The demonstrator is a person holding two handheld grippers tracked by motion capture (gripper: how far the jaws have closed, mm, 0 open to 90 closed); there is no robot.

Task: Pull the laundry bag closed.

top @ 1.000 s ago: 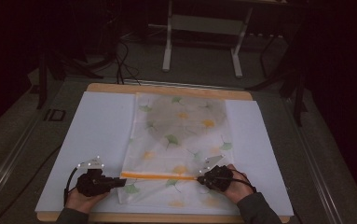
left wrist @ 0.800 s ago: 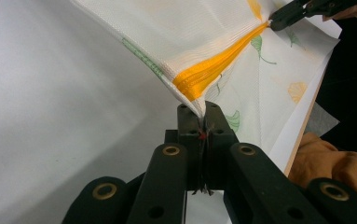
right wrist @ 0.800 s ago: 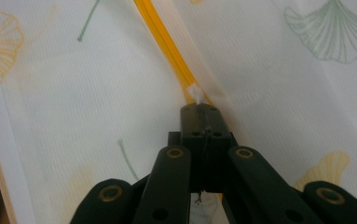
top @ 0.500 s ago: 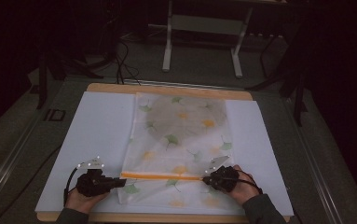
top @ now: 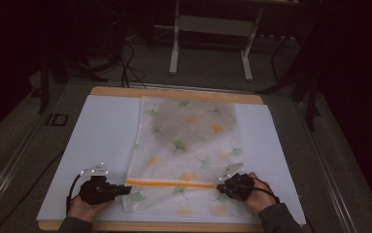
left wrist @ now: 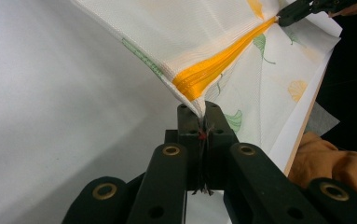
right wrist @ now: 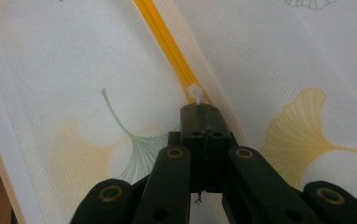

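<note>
A white mesh bag point(top: 188, 141) printed with ginkgo leaves lies flat on the table, with an orange zipper point(top: 174, 183) running across its near end. My left gripper point(top: 126, 189) is shut on the bag's fabric at the zipper's left end point(left wrist: 199, 88), lifting that corner slightly off the sheet. My right gripper point(top: 221, 186) is at the zipper's right end, shut on the small white zipper pull point(right wrist: 195, 93). In the left gripper view the zipper point(left wrist: 223, 60) stretches taut from the left gripper point(left wrist: 203, 109) toward the right gripper point(left wrist: 288, 16). The orange zipper point(right wrist: 164, 37) runs away from the right gripper point(right wrist: 199, 108).
The bag rests on a white sheet point(top: 101, 136) covering a wooden table point(top: 174, 92). An orange cloth point(left wrist: 334, 163) lies below the table's near edge. A metal stand point(top: 208, 43) and cables point(top: 125, 58) are on the floor behind the table.
My right gripper has shifted slightly to the right along the zipper line. The left gripper has kept still.
</note>
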